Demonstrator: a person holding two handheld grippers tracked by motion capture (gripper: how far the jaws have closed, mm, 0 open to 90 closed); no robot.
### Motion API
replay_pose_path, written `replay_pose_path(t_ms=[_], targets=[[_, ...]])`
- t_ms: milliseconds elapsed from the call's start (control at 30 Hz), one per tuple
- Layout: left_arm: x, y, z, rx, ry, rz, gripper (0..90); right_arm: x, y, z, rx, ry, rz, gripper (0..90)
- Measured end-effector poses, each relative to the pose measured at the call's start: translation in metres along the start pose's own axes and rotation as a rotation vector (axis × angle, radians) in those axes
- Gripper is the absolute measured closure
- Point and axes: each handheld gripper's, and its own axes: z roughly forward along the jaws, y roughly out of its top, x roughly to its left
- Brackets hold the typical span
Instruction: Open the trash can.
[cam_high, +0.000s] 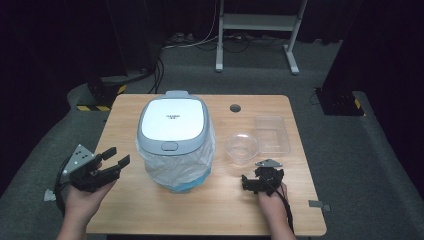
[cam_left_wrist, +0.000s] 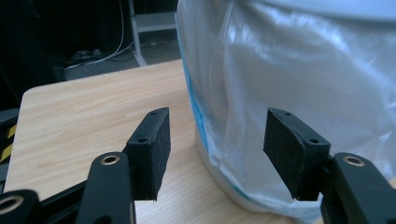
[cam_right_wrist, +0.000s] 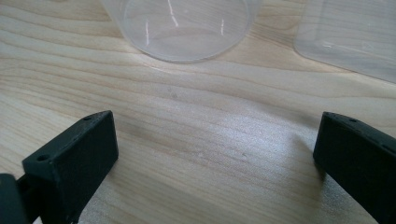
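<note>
A white and grey lidded bin (cam_high: 173, 125) stands on the left half of the wooden table (cam_high: 260, 215), with a clear plastic bag (cam_high: 176, 172) hanging out around its body. My left gripper (cam_high: 117, 157) is held at the table's left edge, open and empty, its jaws pointing at the bin. In the left gripper view the bagged bin (cam_left_wrist: 299, 93) stands just beyond my open left gripper (cam_left_wrist: 217, 137). My right gripper (cam_high: 261, 180) sits low near the front right, open with nothing in it. Ahead of my right gripper (cam_right_wrist: 217, 144) stands a clear round bowl (cam_right_wrist: 180, 28).
A clear round bowl (cam_high: 241, 147) and a clear rectangular container (cam_high: 272, 134) sit side by side on the right half; the container (cam_right_wrist: 350, 37) lies right of the bowl. A dark cable hole (cam_high: 235, 108) is near the far edge. A white frame (cam_high: 257, 22) stands on the floor beyond.
</note>
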Motion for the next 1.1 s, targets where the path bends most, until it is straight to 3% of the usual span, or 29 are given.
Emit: replay_pose_path(t_ms=[167, 667, 1100], targets=[[-0.005, 0.011, -0.003, -0.025, -0.016, -0.001, 42.9, 0.0, 0.0, 0.0, 0.0, 0.0, 0.0, 0.0], [-0.027, 0.044, -0.007, -0.088, -0.062, 0.047, 50.4, 0.0, 0.0, 0.0, 0.0, 0.0, 0.0, 0.0], [-0.057, 0.061, 0.008, -0.105, -0.124, 0.097, 58.0, 0.0, 0.0, 0.0, 0.0, 0.002, -0.002, 0.0]])
